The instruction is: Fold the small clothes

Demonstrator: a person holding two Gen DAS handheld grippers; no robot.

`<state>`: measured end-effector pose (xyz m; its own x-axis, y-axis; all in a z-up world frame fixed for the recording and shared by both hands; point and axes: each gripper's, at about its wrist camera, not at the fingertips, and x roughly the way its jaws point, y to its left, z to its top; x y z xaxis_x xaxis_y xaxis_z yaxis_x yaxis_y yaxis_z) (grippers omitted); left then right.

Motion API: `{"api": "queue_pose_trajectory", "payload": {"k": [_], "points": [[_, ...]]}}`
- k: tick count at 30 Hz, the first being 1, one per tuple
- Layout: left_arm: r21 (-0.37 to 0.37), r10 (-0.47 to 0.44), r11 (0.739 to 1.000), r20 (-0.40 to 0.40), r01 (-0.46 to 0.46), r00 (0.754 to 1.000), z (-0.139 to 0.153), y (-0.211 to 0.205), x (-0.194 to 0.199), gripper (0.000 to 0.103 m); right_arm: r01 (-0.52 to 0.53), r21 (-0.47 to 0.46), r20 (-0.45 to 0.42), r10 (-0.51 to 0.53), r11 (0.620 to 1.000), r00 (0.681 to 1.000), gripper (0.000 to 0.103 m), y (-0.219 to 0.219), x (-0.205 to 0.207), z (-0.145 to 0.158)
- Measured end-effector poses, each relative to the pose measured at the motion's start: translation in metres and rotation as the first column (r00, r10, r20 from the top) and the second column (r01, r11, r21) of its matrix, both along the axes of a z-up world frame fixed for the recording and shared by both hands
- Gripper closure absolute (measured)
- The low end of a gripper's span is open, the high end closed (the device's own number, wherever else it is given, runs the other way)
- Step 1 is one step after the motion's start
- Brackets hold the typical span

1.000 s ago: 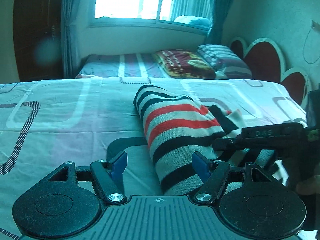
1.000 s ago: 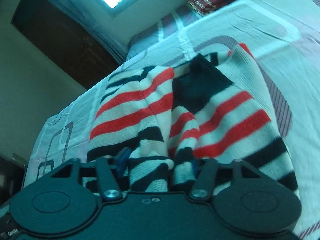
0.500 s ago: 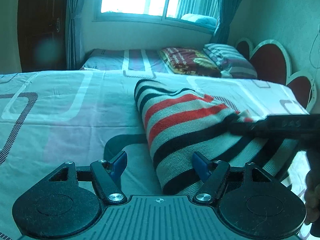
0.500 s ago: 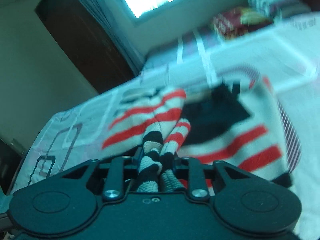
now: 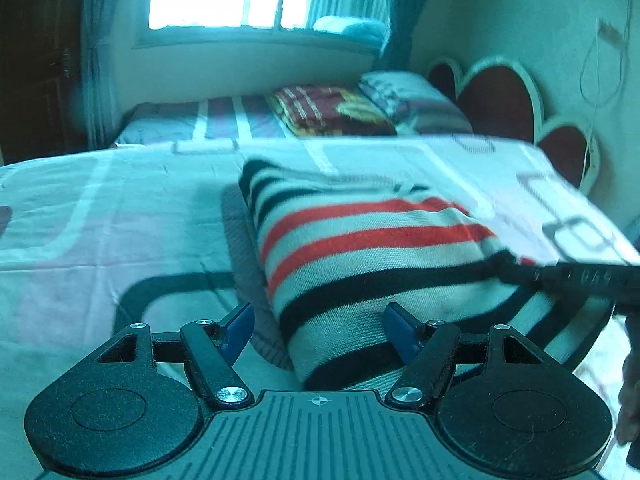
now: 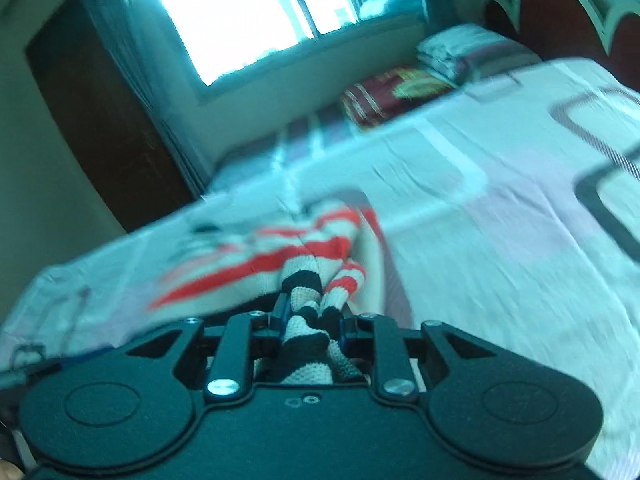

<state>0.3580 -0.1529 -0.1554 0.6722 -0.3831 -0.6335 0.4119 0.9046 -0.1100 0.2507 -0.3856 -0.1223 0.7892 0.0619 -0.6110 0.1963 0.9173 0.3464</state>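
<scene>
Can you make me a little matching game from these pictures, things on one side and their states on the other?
Things:
1. left gripper
2. right gripper
3. striped sweater
4. maroon blanket

States:
a. lies folded on the far bed
b. shut on bunched knit fabric
c. open, its blue pads apart
d. lies on the patterned bedsheet

Pairs: 1-c, 2-b, 3-d, 4-a
</scene>
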Motion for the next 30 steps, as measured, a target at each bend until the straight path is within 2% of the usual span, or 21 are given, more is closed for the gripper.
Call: {"api": "queue_pose_trajectory", "payload": {"k": [1,2,3,5,7,8,9,11,13,17,20,21,25,30], "points": [[0.014,-0.008,1.000,-0.007,0.008,1.000,-0.004,-0.003,0.000,0.030,0.010,0.020,-0.020,-0.009,1.000,1.000,0.082,-0.001,-0.002,-0.010],[0.028,-0.009,1.000,-0.009,0.009,1.000,-0.007,-0.006,-0.001,0.019,0.014,0.038,-0.022,-0.013,0.999,1.000,0.081,-0.002,-0.004,-0.015],[0.043,-0.006,0.999,-0.006,0.006,1.000,-0.008,-0.006,-0.002,0.014,0.019,0.056,-0.013,-0.018,0.998,1.000,0.079,-0.004,-0.007,-0.016],[0.048,-0.007,0.999,0.002,0.006,1.000,-0.009,-0.004,-0.003,0.014,0.018,0.097,-0.019,-0.016,0.995,1.000,0.073,-0.009,-0.006,-0.009],[0.035,0.002,0.999,-0.009,-0.002,1.000,-0.008,0.000,-0.001,0.014,0.014,0.079,-0.017,-0.012,0.997,1.000,0.065,-0.010,-0.010,0.000],[0.030,0.007,1.000,-0.013,-0.006,1.000,-0.008,0.001,0.000,0.014,0.007,0.078,-0.018,-0.005,0.997,1.000,0.058,-0.010,-0.014,0.002],[0.029,0.007,1.000,-0.016,-0.007,1.000,-0.008,0.002,0.000,0.014,0.001,0.088,-0.021,0.001,0.996,1.000,0.047,-0.012,-0.019,0.003],[0.034,0.005,0.999,-0.007,-0.005,1.000,-0.009,0.001,-0.001,0.014,-0.007,0.106,-0.033,0.010,0.994,0.999,0.039,-0.012,-0.029,0.003],[0.033,0.011,0.999,-0.004,-0.011,1.000,-0.011,0.001,-0.002,0.014,-0.014,0.097,-0.042,0.018,0.995,0.999,0.053,-0.009,-0.036,0.001],[0.034,0.027,0.999,0.005,-0.028,1.000,-0.015,0.001,-0.001,0.008,-0.009,0.074,-0.045,0.013,0.997,0.999,0.064,-0.004,-0.031,-0.004],[0.036,0.039,0.999,-0.002,-0.039,0.999,-0.019,-0.002,0.005,0.002,0.010,-0.012,-0.042,-0.010,1.000,0.999,0.064,0.002,-0.019,-0.010],[0.030,0.048,0.998,-0.015,-0.047,0.999,-0.022,-0.001,0.007,0.000,0.020,-0.023,-0.051,-0.021,1.000,0.998,0.061,0.001,-0.016,-0.014],[0.007,0.056,0.998,-0.050,-0.056,0.997,-0.019,0.004,0.007,0.000,0.047,0.088,-0.055,-0.042,0.995,0.998,0.059,-0.015,-0.029,-0.018],[-0.054,0.062,0.997,-0.006,-0.062,0.998,0.008,0.013,0.000,0.000,0.064,0.045,0.046,-0.066,0.997,0.997,0.060,-0.018,-0.037,0.017]]}}
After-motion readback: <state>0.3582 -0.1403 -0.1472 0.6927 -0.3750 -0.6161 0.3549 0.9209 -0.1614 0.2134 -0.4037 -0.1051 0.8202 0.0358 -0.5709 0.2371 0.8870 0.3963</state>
